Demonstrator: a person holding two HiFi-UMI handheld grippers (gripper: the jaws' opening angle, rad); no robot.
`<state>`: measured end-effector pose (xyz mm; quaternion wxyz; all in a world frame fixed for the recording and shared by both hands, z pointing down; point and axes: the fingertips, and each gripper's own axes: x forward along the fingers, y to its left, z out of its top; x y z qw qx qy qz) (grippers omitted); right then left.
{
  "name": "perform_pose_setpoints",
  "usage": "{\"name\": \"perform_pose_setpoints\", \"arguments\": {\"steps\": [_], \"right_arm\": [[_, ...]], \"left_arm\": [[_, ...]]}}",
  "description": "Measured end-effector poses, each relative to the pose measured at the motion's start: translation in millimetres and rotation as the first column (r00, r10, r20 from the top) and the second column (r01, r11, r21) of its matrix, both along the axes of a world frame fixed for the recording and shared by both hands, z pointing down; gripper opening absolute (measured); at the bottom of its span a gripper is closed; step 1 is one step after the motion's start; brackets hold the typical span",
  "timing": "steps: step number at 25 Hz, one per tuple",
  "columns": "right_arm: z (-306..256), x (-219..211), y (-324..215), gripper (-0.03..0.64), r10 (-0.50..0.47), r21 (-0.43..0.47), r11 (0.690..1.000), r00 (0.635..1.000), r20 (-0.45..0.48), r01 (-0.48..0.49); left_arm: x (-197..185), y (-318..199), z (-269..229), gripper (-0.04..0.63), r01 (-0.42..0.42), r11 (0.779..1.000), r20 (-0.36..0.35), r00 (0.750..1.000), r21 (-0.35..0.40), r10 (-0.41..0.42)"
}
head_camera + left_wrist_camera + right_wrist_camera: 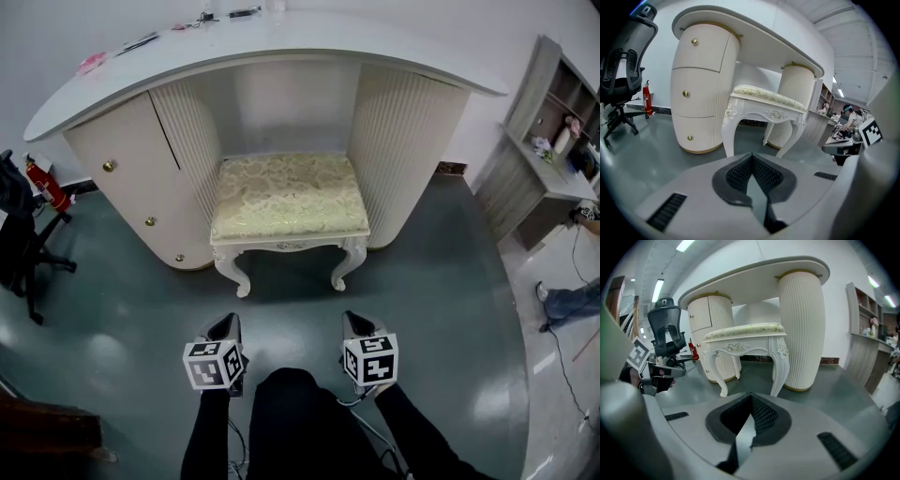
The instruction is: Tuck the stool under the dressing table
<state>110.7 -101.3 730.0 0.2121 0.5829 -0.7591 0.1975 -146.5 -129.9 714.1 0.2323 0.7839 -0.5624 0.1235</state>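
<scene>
The white carved-leg stool with a cream brocade cushion [286,199] stands on the grey-green floor [441,281]. Its rear part sits in the recess of the curved cream dressing table [281,45]; the front legs remain outside. Left gripper [223,330] and right gripper [356,326] hover apart from it, jaws clenched on nothing.

a black office chair [11,217] stands beside a red fire extinguisher [44,185].

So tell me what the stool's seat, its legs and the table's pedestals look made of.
Seat: woven upholstery fabric, cream-gold, floral pattern with a slight sheen. Legs: probably carved wood, painted glossy white; moulded resin can't be ruled out. Pedestals: cream ribbed panelling, matt, likely painted board.
</scene>
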Motion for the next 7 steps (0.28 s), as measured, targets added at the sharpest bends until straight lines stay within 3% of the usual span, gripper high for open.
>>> {"name": "perform_pose_setpoints", "arguments": {"steps": [7], "right_arm": [[1.6,-2.0,6.5,0.005,-0.007,-0.007,1.000,1.000,0.006,0.007]], "left_arm": [[-5.1,4.7,2.2,0.008,-0.002,1.000,0.008,1.000,-0.010,0.002]]}}
